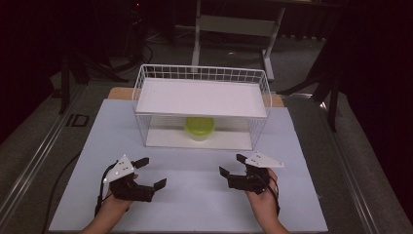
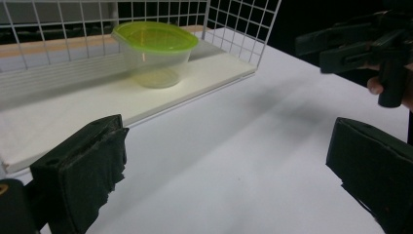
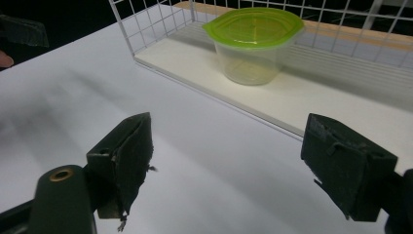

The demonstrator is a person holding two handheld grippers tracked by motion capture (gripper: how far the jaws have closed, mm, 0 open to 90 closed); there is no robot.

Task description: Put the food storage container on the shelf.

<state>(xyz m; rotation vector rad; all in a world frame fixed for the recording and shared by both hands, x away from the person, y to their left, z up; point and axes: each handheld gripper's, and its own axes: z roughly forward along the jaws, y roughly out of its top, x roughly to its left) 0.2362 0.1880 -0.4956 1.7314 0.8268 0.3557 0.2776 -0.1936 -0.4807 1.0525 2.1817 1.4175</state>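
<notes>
Clear plastic tub with a green lid is seen inside the white wire basket. It looks light, slippery; its sides should be held. Left gripper and right gripper are held wide apart, empty, over the white worktop.

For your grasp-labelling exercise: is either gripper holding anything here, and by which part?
Nothing is held. The left gripper and right gripper are both open above the table; the lidded container sits untouched in the wire rack.
</notes>
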